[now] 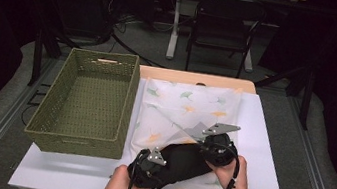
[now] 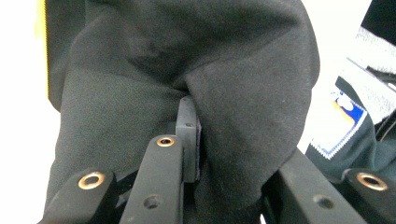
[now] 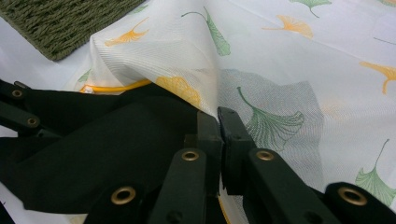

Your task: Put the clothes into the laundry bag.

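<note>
A white mesh bag [image 1: 190,105] printed with green and orange leaves lies flat on the white table [image 1: 268,155]. A black garment [image 1: 181,162] lies across the bag's near end, partly under the mesh. My left gripper [image 1: 158,164] is shut on the black garment [image 2: 187,70], and the cloth bunches around its jaws [image 2: 203,135]. My right gripper [image 1: 204,144] is shut on the mesh bag's edge [image 3: 280,60], the jaws [image 3: 218,119] pinching it just above the black garment [image 3: 116,140]. The bag's yellow zipper edge [image 3: 112,87] runs beside the cloth.
An empty green woven basket [image 1: 76,139] stands on the table to the left of the bag, and its corner [image 3: 60,23] lies close to the mesh. A dark chair [image 1: 224,27] and a table leg stand on the floor beyond the table.
</note>
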Demonstrator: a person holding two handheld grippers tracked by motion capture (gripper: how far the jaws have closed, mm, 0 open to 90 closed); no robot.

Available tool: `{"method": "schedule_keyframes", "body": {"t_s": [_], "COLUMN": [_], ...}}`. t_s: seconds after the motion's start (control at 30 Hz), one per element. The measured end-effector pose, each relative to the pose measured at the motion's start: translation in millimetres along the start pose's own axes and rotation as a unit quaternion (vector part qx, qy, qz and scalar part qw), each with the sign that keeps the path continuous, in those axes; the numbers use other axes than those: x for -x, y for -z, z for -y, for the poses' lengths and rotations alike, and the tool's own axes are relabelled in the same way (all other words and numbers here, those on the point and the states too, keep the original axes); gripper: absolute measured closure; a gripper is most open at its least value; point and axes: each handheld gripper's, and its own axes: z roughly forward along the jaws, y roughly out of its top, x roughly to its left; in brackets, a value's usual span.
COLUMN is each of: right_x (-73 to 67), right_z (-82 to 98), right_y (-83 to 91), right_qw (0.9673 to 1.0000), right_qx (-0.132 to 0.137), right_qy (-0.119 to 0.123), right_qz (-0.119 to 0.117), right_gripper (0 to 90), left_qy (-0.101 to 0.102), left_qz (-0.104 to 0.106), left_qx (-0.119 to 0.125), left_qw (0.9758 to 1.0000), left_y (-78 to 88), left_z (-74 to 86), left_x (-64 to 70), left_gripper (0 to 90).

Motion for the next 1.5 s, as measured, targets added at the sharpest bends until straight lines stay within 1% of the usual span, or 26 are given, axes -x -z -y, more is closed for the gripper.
{"method": "schedule_keyframes", "body": {"t_s": [0.07, 0.1, 0.3, 0.47, 0.5, 0.57, 0.63, 0.77, 0.8, 0.83, 0.87, 0.97, 1.03, 1.17, 1.3, 1.43, 1.47, 1.5], "right_x": [-0.3, -0.1, -0.1, 0.0, 0.0, -0.3, -0.6, -0.5, -0.6, -0.9, -1.0, -0.6, -0.7, -0.8, -0.7, -1.2, -1.5, -1.0], "right_z": [-0.2, -0.2, -0.4, -0.4, -0.4, -0.5, -0.6, -0.6, -0.7, -0.7, -0.7, -0.8, -0.8, -0.7, -0.9, -1.0, -0.9, -0.9], "right_y": [0.0, 0.1, 0.7, 0.6, 0.6, 0.5, 0.7, 1.1, 1.2, 1.4, 1.4, 1.7, 1.9, 2.2, 1.9, 1.6, 1.3, 0.7], "right_qw": [1.0, 1.0, 1.0, 1.0, 1.0, 1.0, 1.0, 1.0, 1.0, 1.0, 1.0, 1.0, 1.0, 1.0, 1.0, 1.0, 1.0, 1.0], "right_qx": [0.0, 0.001, 0.003, 0.002, 0.002, 0.002, 0.002, 0.003, 0.003, 0.002, 0.003, 0.004, 0.004, 0.004, 0.005, 0.004, 0.003, 0.002], "right_qy": [0.0, 0.002, -0.001, 0.001, 0.001, 0.001, 0.0, 0.001, 0.001, -0.002, -0.002, 0.003, 0.003, 0.001, 0.002, 0.0, -0.002, 0.0], "right_qz": [-0.001, -0.001, -0.003, -0.004, -0.004, -0.005, -0.006, -0.006, -0.006, -0.005, -0.006, -0.006, -0.006, -0.006, -0.006, -0.007, -0.006, -0.007], "right_gripper": [88.4, 88.4, 88.4, 88.4, 88.4, 88.4, 88.4, 88.4, 88.4, 88.4, 88.4, 88.4, 88.4, 88.4, 88.4, 88.4, 88.4, 88.4], "left_qy": [0.003, 0.008, 0.007, 0.011, 0.012, 0.011, 0.015, 0.012, 0.016, 0.015, 0.014, 0.019, 0.017, 0.022, 0.021, 0.022, 0.025, 0.022], "left_qz": [0.0, 0.0, 0.0, 0.0, 0.001, 0.0, 0.001, -0.001, 0.0, 0.001, -0.004, -0.005, -0.007, -0.008, -0.009, -0.016, -0.016, -0.019], "left_qx": [0.002, 0.008, 0.006, 0.009, 0.006, 0.007, 0.01, 0.014, 0.017, 0.015, 0.016, 0.022, 0.021, 0.023, 0.023, 0.025, 0.027, 0.025], "left_qw": [1.0, 0.9999, 1.0, 0.9999, 0.9999, 0.9999, 0.9998, 0.9998, 0.9997, 0.9998, 0.9998, 0.9996, 0.9996, 0.9994, 0.9995, 0.9993, 0.9992, 0.9993], "left_y": [-0.3, -0.5, -0.9, -5.2, -5.6, -7.5, -9.6, -13.6, -14.8, -15.2, -15.8, -17.7, -18.7, -22.1, -25.8, -29.7, -31.4, -32.5], "left_z": [-2.4, -3.5, -12.0, -17.4, -18.6, -21.0, -23.1, -27.9, -28.9, -30.1, -31.4, -34.8, -37.0, -41.1, -44.9, -47.6, -48.3, -49.0], "left_x": [-1.1, -1.1, -3.5, -4.8, -5.4, -6.1, -5.8, -6.5, -6.4, -7.2, -7.7, -9.4, -11.0, -12.5, -15.1, -17.4, -17.0, -16.9], "left_gripper": [77.4, 77.4, 77.3, 77.3, 77.2, 77.1, 77.0, 77.0, 77.0, 77.0, 77.0, 76.9, 76.6, 75.9, 75.1, 74.9, 74.9, 74.9]}}
